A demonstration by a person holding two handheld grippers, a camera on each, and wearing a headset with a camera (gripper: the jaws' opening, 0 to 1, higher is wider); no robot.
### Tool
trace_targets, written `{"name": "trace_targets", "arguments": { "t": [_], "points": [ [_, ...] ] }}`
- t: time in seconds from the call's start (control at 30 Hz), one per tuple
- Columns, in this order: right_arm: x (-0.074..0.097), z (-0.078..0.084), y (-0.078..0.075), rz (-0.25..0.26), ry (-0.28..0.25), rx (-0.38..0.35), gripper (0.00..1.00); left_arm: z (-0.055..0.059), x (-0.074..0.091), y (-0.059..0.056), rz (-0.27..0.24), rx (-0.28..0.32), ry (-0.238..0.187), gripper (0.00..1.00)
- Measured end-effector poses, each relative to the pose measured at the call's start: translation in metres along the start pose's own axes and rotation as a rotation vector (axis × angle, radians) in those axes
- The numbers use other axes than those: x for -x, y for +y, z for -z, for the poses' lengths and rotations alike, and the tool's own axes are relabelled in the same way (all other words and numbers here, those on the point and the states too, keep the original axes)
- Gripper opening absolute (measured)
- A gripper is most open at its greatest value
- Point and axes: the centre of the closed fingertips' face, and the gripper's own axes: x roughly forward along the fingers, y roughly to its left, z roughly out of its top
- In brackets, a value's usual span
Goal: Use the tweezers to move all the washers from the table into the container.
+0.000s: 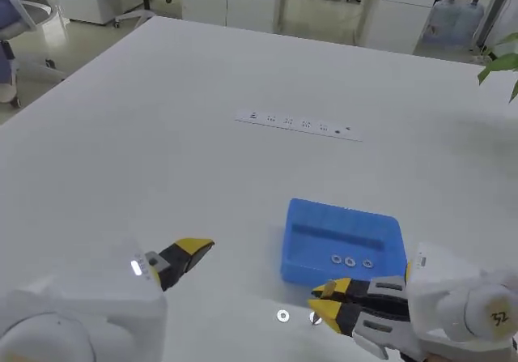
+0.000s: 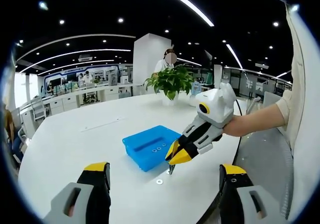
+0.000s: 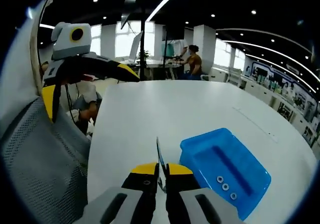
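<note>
Lower centre of the head view: two washers (image 1: 282,317) flat on the table (image 1: 162,135), just below the blue container (image 1: 344,232), which holds three more.
Right gripper (image 1: 324,295): clamped on tweezers (image 3: 159,158).
Left gripper (image 1: 198,249): jaws wide apart, idle.
Risk: a thin washer may skid away or slip from the tips.

Your right gripper (image 3: 159,170) pinches the tweezers (image 3: 159,153), which point ahead over the white table (image 3: 150,108), just left of the blue container (image 3: 207,151) holding three washers (image 3: 225,186).
</note>
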Motion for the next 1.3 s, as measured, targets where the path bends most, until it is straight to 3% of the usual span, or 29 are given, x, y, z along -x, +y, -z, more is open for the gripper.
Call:
{"name": "trace_targets", "arguments": {
  "t": [0.07,0.2,0.37,0.5,0.6,0.73,0.93,1.07,1.13,1.3],
  "points": [
    [0.002,0.0,-0.005,0.023,0.012,0.003,0.01,0.0,0.0,0.0,0.0,-0.004,0.0,0.92],
    [0.01,-0.017,-0.007,0.011,-0.042,-0.045,0.01,-0.001,0.001,0.0,0.002,-0.005,0.0,0.92],
    [0.021,-0.034,-0.011,0.008,-0.07,-0.054,0.02,-0.001,0.0,-0.002,0.005,-0.011,0.002,0.92],
    [0.027,-0.046,-0.019,-0.003,-0.093,-0.105,0.02,-0.001,0.0,-0.002,0.001,-0.007,-0.002,0.92],
    [0.03,-0.055,-0.029,0.019,-0.131,-0.14,0.02,0.0,0.001,-0.002,-0.003,0.002,-0.005,0.92],
    [0.031,-0.062,-0.052,0.066,-0.187,-0.262,0.02,0.002,0.003,0.001,-0.011,0.005,-0.002,0.92],
    [0.025,-0.06,-0.083,0.098,-0.22,-0.42,0.02,0.003,0.003,0.003,-0.017,0.015,-0.004,0.92],
    [0.017,-0.047,-0.1,0.141,-0.19,-0.464,0.02,0.004,0.004,0.005,-0.02,0.016,-0.004,0.92],
    [0.013,-0.038,-0.109,0.166,-0.179,-0.523,0.02,0.004,0.005,0.006,-0.025,0.017,-0.005,0.92],
    [0.002,-0.024,-0.122,0.16,-0.181,-0.642,0.02,0.004,0.007,0.01,-0.036,0.023,-0.006,0.91]
  ]
}}
